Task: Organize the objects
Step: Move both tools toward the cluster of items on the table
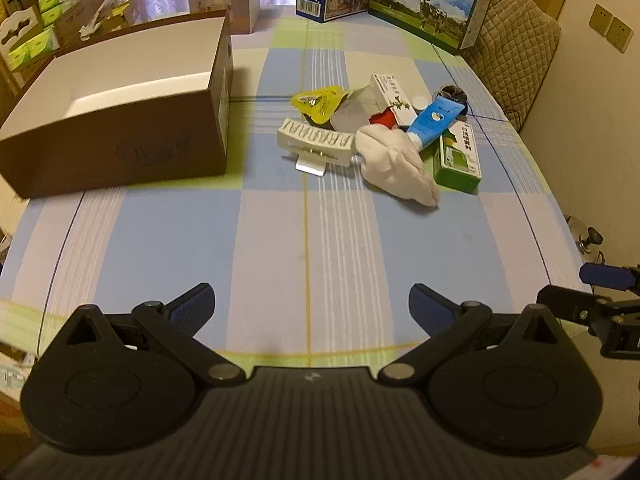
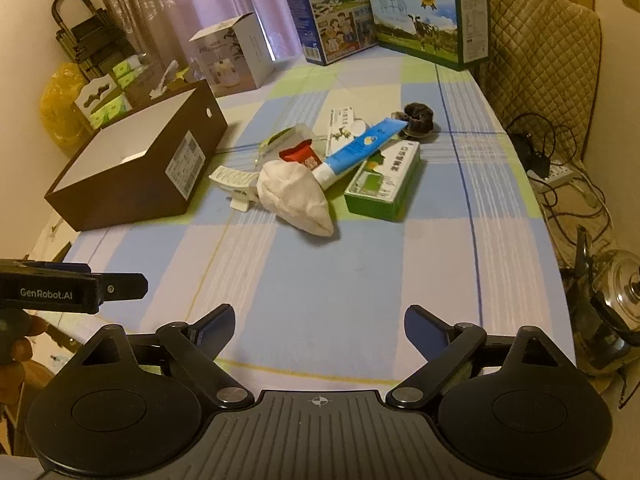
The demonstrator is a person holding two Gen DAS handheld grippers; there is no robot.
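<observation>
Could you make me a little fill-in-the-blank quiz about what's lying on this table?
1. The blue and white tube lies with one end on the ____ flat carton.
2. The open brown cardboard box stands to the ____ of the pile.
3. Both the left gripper and the right gripper are ____.

Missing words: green; left; open

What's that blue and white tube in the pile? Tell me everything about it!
The blue and white tube looks like soft plastic, like a toothpaste or cream tube, with a round yellow-and-white picture printed on it. It lies slanted on top of the pile, its white cap end against the white cloth bundle, its flat blue end pointing toward the dark scrunchie. It rests across the green box.
</observation>
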